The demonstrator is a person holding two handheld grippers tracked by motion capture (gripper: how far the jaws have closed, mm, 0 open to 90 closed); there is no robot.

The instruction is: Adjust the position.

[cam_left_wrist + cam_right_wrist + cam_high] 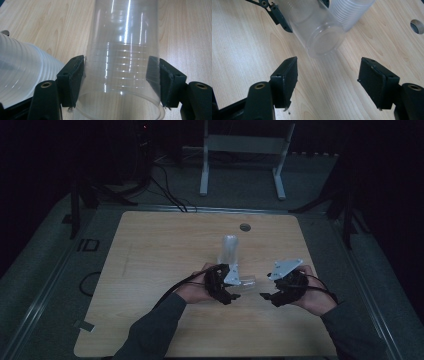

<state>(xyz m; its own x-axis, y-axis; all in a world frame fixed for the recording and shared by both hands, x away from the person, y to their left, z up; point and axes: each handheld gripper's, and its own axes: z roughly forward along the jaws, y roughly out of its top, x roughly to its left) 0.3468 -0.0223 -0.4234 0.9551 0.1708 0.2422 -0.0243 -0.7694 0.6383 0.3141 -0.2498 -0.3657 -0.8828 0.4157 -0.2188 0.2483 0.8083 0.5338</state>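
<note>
The clear cup [122, 62] lies on its side just right of centre on the table [150, 255], clenched by the left claw [231, 292]. Its long axis points its closed bottom toward the right claw [328, 82], which is nearer that end, released. A cup stack [229, 247] stands just behind.

cup stack [229, 249] ahead (upright) — bare table [150, 265] leftward
</note>
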